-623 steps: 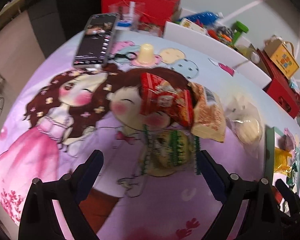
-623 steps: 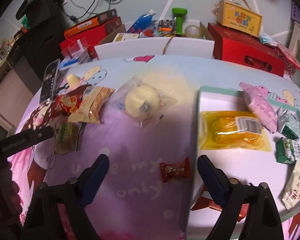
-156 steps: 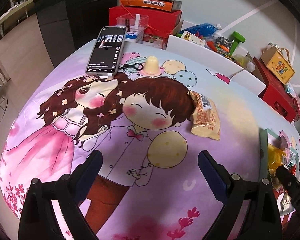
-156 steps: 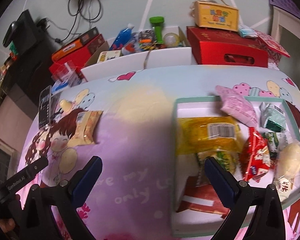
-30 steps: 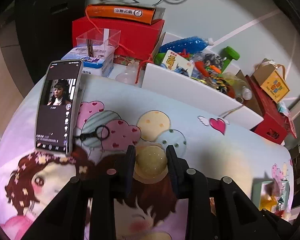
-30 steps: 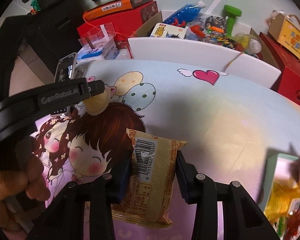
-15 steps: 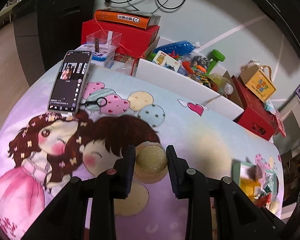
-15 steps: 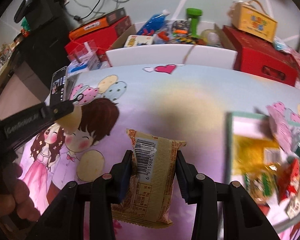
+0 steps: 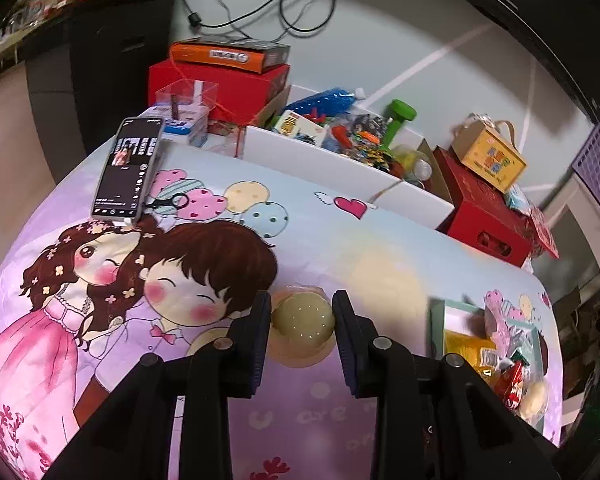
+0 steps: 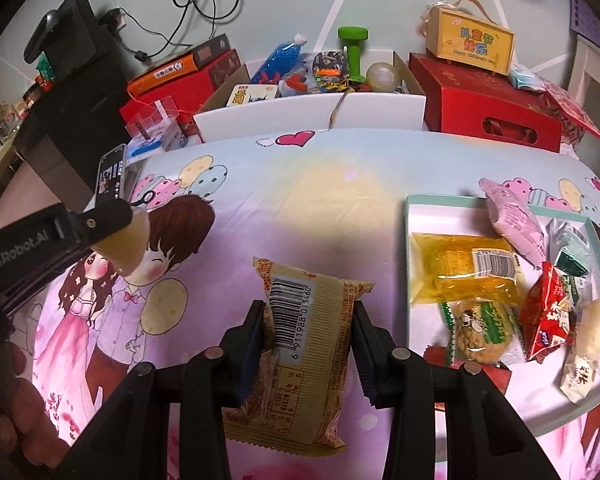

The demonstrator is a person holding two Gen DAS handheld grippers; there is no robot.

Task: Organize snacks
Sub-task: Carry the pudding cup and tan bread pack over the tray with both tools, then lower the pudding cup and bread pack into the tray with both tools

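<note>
Now both grippers are carrying loads across the surface toward the tray (image 10: 410, 216) at its right edge: left gripper (image 9: 302, 320) jaws clamped on the jelly cup (image 9: 302, 318), right gripper (image 10: 308, 320) jaws clamped on the biscuit pack (image 10: 300, 344); both the last loose snacks, so finishing.

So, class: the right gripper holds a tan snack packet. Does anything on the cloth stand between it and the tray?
Nothing visible does. Bare cloth lies between the tan snack packet in the right gripper and the tray.
</note>
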